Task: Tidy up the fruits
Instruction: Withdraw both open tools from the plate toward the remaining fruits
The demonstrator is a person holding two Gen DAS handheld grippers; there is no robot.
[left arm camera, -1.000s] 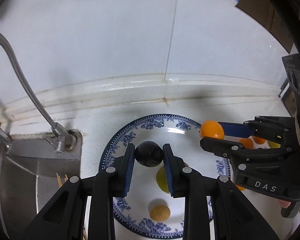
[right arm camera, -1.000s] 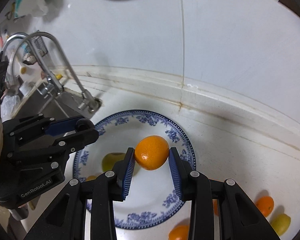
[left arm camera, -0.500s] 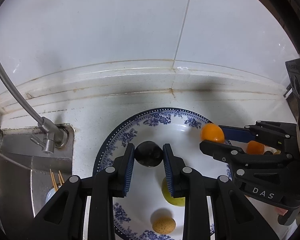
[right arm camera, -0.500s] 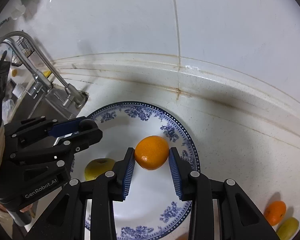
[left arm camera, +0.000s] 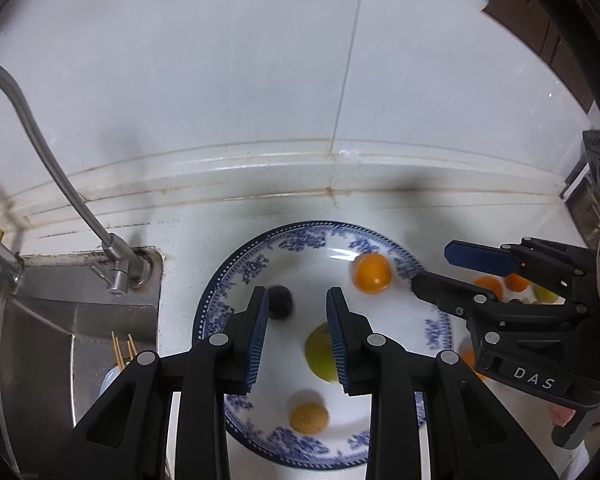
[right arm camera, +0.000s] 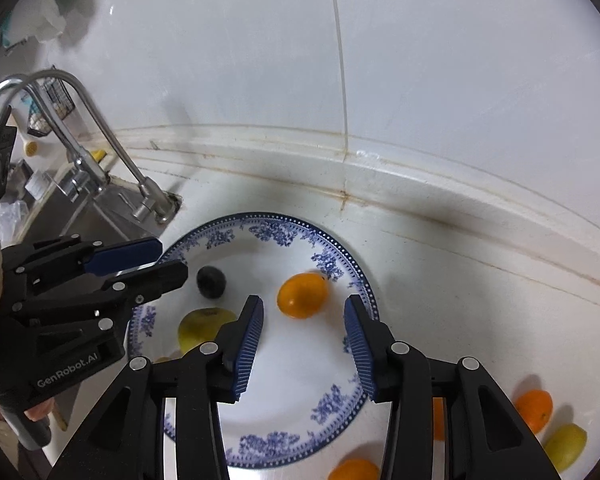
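Two fruits lie freed on the plate (right arm camera: 352,276): orange (right arm camera: 302,295) at frame centre, dark plum (right arm camera: 211,282) to its left. Right tool (right arm camera: 304,334) is opening, left tool (left arm camera: 298,330) released. You grip their round, light, slippery, bruisable bodies across the middle.

Your left gripper (left arm camera: 297,300) points steeply down from the lower middle of its own view, its blue-padded jaws parted with nothing pressed between them; in the right wrist view it enters from the left edge as a black body. Your right gripper (right arm camera: 304,312) also points steeply down from the bottom of its view, its jaws opening and the pads touching nothing. In the left wrist view it reaches in from the right edge, fingers (left arm camera: 480,260) aimed left.
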